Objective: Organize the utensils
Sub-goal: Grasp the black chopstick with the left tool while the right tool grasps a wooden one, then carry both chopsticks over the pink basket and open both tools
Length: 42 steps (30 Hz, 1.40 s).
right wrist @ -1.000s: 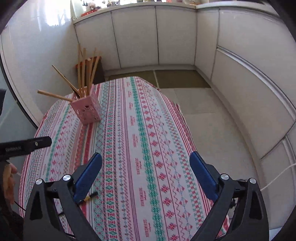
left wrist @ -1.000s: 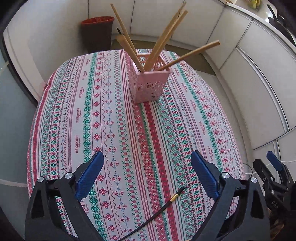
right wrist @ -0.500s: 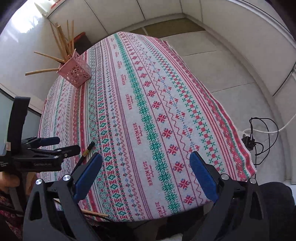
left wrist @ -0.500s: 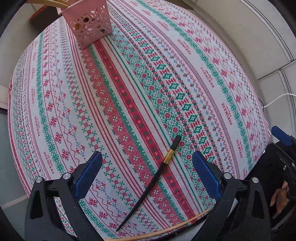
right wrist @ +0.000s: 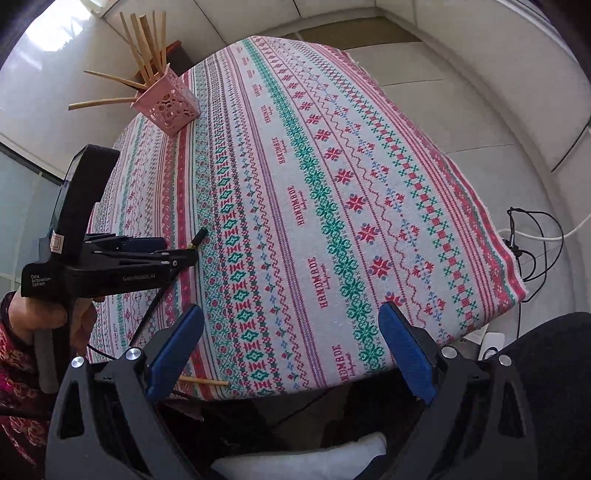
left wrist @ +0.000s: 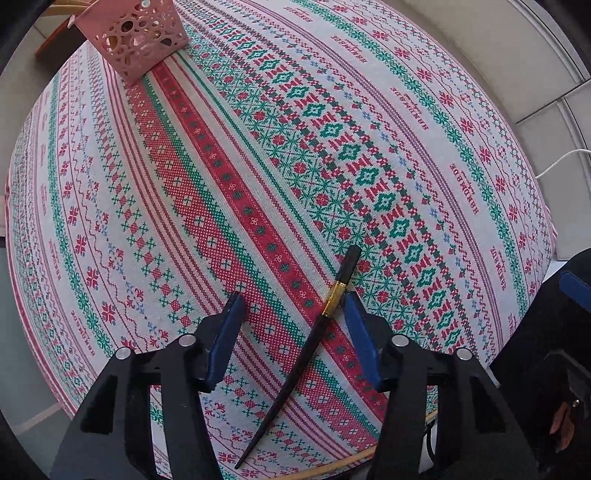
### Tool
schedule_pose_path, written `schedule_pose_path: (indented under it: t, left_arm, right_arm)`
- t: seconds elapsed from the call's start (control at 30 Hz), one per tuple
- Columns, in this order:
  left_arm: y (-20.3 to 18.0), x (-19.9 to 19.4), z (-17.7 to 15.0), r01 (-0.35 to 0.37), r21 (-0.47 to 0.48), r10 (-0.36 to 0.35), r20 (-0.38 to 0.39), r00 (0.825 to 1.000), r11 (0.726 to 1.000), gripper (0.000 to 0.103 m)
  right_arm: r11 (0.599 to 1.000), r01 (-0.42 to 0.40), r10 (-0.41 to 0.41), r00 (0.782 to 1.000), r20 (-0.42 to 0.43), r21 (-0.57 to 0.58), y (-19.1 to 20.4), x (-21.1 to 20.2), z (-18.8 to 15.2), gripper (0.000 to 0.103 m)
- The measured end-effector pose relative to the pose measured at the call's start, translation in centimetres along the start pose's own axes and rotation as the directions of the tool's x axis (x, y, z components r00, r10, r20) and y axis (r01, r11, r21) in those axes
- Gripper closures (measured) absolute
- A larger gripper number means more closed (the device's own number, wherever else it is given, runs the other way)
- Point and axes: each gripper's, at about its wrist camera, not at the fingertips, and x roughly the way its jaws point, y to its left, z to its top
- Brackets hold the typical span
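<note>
Pink holder (right wrist: 168, 107) already carrying several wooden chopsticks (right wrist: 146, 35); black chopstick (left wrist: 314, 334) lying on cloth, well short of holder. Left gripper (left wrist: 291, 321) straddling it, jaws parted; right gripper (right wrist: 291, 343) idling, spread wide

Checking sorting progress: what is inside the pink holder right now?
In the right wrist view, the pink holder holds several wooden chopsticks fanning out above its rim. Their lower ends, and anything else at the bottom, are hidden by its perforated walls.

Left tool (left wrist: 293, 317) low over the bench (left wrist: 424, 122), fingers part open. Right tool (right wrist: 291, 336) held back at the bench edge, fingers wide open
</note>
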Motion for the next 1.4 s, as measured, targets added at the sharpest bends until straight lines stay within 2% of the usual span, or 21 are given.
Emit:
schedule_pose_path:
  t: [0.03,0.1,0.2,0.37,0.47,0.53,0.7,0.9,1.0,1.07,1.17,1.2,1.33,1.4]
  left_arm:
    - [0.0,-0.1,-0.1,-0.002,0.008,0.002,0.011,1.000,1.000,0.063]
    - [-0.1,-0.3,-0.5,0.006,0.023,-0.007,0.027,1.000,1.000,0.093]
    - [0.3,-1.1,-1.0,-0.012,0.046,0.009,0.071,0.997,0.999,0.097]
    - [0.7,-4.6,-2.3,0.001,0.034,-0.007,0.161,0.987,0.999,0.097]
    - [2.0,-6.1,-2.9,0.022,0.001,-0.022,0.212,0.977,1.000,0.097]
    - [2.8,-6.4,-3.3,0.029,-0.020,-0.024,0.221,0.975,0.999,0.097]
    - [3.6,-7.4,-3.9,0.038,-0.031,-0.030,0.244,0.969,0.999,0.097]
    - [5.1,-7.7,-4.3,0.057,-0.058,-0.040,0.267,0.963,0.997,0.097]
    - [5.7,-8.2,-4.4,0.070,-0.070,-0.048,0.280,0.959,0.995,0.097]
    - [5.9,-8.3,-4.4,0.075,-0.079,-0.049,0.291,0.956,0.994,0.097]
    - [6.2,-8.5,-4.2,0.089,-0.096,-0.056,0.304,0.951,0.991,0.097]
    - [6.3,-8.5,-4.2,0.093,-0.102,-0.057,0.308,0.950,0.990,0.097]
    - [7.1,-9.2,-4.2,0.117,-0.128,-0.068,0.337,0.939,0.985,0.097]
    - [7.7,-9.4,-4.2,0.127,-0.145,-0.070,0.349,0.934,0.981,0.097]
  right_arm:
    - [1.000,-0.005,0.005,1.000,-0.018,0.003,0.3,0.3,-0.2,0.010]
    - [1.000,-0.014,0.015,0.999,-0.052,0.014,0.9,1.0,-0.6,0.010]
    - [0.998,-0.034,0.042,0.989,-0.144,0.057,1.9,2.7,-1.4,0.012]
    - [0.981,-0.067,0.121,0.946,-0.302,0.183,3.0,5.8,-2.9,0.022]
    - [0.982,-0.033,0.097,0.934,-0.344,0.187,4.0,6.4,-3.8,0.028]
    - [0.980,-0.018,0.089,0.930,-0.356,0.197,4.4,6.3,-4.1,0.038]
    - [0.954,0.004,0.127,0.901,-0.414,0.300,5.4,7.5,-5.0,0.067]
    - [0.907,0.064,0.146,0.879,-0.454,0.416,6.7,9.3,-5.8,0.070]
    - [0.888,0.105,0.130,0.876,-0.465,0.448,6.9,9.8,-5.1,0.069]
    - [0.889,0.110,0.128,0.873,-0.470,0.445,7.8,10.4,-4.6,0.078]
    - [0.880,0.164,0.093,0.861,-0.500,0.445,8.9,11.3,-3.5,0.083]
    - [0.874,0.156,0.106,0.863,-0.493,0.460,9.1,11.6,-3.0,0.088]
    - [0.864,0.151,0.108,0.876,-0.470,0.481,10.1,12.5,-1.1,0.092]
    - [0.876,0.115,0.111,0.897,-0.427,0.469,10.7,12.7,0.0,0.094]
